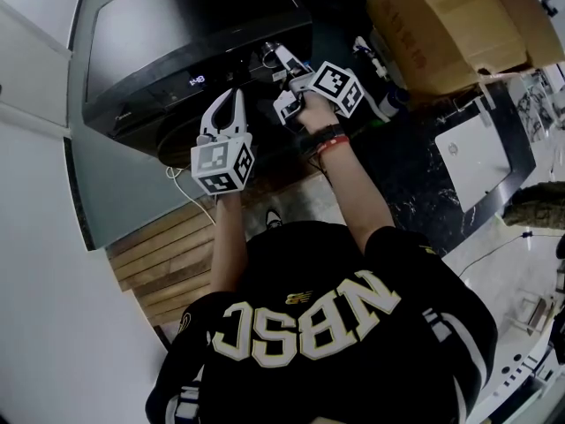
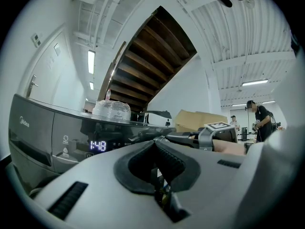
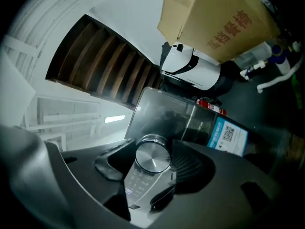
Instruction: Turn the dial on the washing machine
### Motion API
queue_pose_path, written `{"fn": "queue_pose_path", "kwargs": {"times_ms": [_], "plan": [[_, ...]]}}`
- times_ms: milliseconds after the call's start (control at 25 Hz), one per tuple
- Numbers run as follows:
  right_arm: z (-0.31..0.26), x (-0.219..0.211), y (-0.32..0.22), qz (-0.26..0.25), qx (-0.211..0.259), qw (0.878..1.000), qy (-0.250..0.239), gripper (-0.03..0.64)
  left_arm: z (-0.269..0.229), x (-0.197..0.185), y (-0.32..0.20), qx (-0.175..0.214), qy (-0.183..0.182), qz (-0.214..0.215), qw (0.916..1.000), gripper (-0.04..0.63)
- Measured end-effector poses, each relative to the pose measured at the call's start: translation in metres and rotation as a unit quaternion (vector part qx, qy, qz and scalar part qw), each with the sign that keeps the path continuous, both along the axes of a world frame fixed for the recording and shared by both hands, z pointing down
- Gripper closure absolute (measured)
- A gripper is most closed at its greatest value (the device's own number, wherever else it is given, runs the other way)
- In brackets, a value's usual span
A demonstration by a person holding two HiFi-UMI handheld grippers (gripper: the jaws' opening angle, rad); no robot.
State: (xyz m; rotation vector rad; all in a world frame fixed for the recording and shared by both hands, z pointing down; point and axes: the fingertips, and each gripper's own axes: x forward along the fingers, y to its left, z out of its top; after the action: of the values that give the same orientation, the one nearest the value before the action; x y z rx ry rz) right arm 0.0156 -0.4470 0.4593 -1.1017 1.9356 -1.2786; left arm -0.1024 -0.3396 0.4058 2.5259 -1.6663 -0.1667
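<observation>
The dark washing machine [image 1: 177, 25] stands in front of me, and its lit display [image 2: 97, 145] glows on the front panel. In the right gripper view the round silver dial [image 3: 152, 157] sits between the jaws of my right gripper [image 3: 152, 165]. The left pad [image 3: 110, 166] stands a little apart from the dial and the right pad [image 3: 190, 163] is close beside it, so the gripper is open around it. In the head view my right gripper [image 1: 275, 56] reaches the panel's right end. My left gripper [image 1: 231, 97] hovers before the panel with its jaws shut on nothing.
A large cardboard box [image 1: 441, 25] lies to the right of the machine. A white flat device [image 1: 481, 157] rests on the dark floor at the right. Wooden steps [image 1: 168, 254] are at the lower left. A clear plastic container [image 2: 111, 109] sits on top of the machine.
</observation>
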Motion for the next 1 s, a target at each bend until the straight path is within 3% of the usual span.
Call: {"fn": "queue_pose_path", "kwargs": {"times_ms": [200,480,760,840,1000], "plan": [[0.007,0.003,0.0,0.006,-0.029,0.997,-0.07,0.373,0.001,-0.003,-0.001,-0.001,0.003,-0.003,1.0,0.583],[0.015,0.004,0.001,0.019,-0.074,0.982,-0.172,0.374,-0.001,-0.005,-0.001,0.001,0.004,-0.002,1.0,0.583],[0.023,0.002,0.004,0.033,-0.12,0.95,-0.287,0.38,0.001,-0.002,0.0,-0.002,0.005,0.002,1.0,0.583],[0.024,0.002,0.004,0.034,-0.119,0.947,-0.297,0.38,0.001,-0.003,0.0,-0.001,0.005,0.001,1.0,0.583],[0.022,0.004,0.004,0.033,-0.112,0.955,-0.273,0.379,0.001,-0.006,0.001,0.0,0.005,-0.002,1.0,0.583]]}}
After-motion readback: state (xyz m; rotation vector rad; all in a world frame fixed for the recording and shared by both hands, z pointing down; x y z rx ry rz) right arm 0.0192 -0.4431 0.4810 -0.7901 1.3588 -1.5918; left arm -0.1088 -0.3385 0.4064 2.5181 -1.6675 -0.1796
